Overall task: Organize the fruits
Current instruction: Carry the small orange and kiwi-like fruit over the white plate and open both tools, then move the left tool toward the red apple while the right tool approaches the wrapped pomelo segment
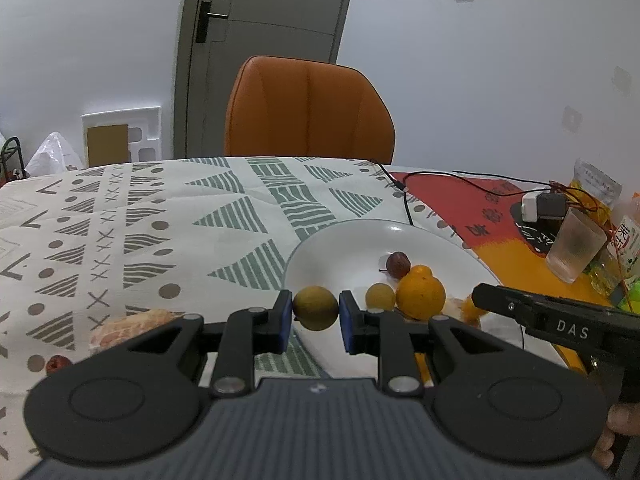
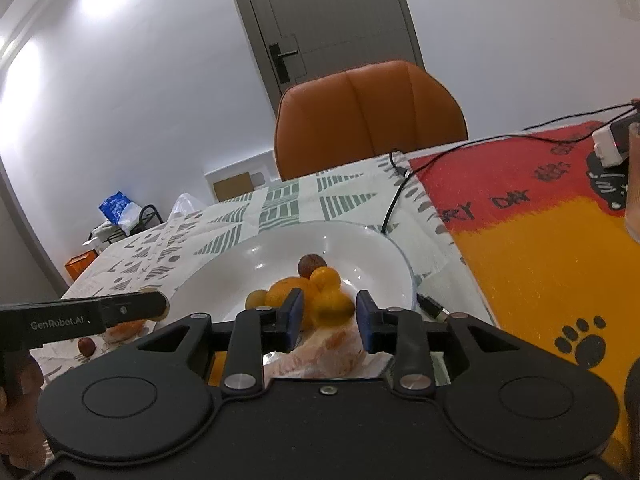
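My left gripper [image 1: 315,307] is shut on a round yellow-green fruit [image 1: 316,300], held over the near rim of the white plate [image 1: 340,236]. On the plate lie a brown-red jujube [image 1: 399,265], a small yellow fruit [image 1: 380,297] and an orange [image 1: 420,292]. My right gripper [image 2: 330,314] stands open low over the plate's near side. A peeled citrus piece [image 2: 320,356] lies just beneath its pads, which do not press it. Oranges [image 2: 332,304] sit just beyond. Another peeled citrus piece [image 1: 132,324] and a small red fruit [image 1: 56,364] lie on the patterned tablecloth at the left.
An orange chair [image 1: 308,108] stands behind the table. A black cable [image 2: 394,196] runs past the plate, its plug [image 2: 432,306] by the rim. On the red and yellow cloth [image 2: 540,248] at the right are a plastic cup [image 1: 574,248], a charger [image 1: 540,208] and packets.
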`<state>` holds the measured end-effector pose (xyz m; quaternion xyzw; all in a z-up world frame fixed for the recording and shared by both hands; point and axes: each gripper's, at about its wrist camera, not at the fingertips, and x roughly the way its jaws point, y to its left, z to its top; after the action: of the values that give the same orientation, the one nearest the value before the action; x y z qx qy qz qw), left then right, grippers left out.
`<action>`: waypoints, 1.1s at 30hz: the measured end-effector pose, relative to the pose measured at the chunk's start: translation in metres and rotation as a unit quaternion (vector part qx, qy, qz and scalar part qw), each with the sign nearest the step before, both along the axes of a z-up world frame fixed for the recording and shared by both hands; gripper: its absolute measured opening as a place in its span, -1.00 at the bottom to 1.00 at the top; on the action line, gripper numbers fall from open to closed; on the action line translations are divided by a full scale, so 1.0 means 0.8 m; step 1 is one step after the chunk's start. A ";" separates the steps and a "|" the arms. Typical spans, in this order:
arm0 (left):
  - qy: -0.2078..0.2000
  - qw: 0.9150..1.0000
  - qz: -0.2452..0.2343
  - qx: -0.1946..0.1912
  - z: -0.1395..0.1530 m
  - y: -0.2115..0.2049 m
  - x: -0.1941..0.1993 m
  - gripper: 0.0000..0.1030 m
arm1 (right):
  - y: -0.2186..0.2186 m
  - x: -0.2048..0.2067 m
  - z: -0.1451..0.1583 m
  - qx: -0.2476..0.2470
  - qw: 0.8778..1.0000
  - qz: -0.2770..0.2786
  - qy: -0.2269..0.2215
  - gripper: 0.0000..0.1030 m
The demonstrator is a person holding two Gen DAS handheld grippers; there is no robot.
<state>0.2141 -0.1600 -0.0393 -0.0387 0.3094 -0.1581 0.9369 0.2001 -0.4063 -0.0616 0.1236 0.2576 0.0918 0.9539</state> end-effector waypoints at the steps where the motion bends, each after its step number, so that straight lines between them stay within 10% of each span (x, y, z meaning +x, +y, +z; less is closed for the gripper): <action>1: 0.000 1.000 -0.002 0.000 0.000 -0.002 0.000 -0.55 | 0.000 0.000 0.000 0.002 1.000 0.001 0.001 -0.41; 20: 0.002 1.000 0.009 0.002 0.008 0.008 -0.010 -0.45 | 0.008 -0.025 0.005 0.005 1.000 0.009 0.004 -0.31; 33: -0.017 0.999 0.040 0.008 0.026 0.054 -0.042 0.35 | 0.039 -0.043 0.021 0.007 1.000 0.019 -0.010 0.45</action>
<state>0.1805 -0.1164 -0.0187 -0.0413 0.2928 -0.1184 0.9479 0.1658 -0.3754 -0.0449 0.1244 0.2493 0.1132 0.9537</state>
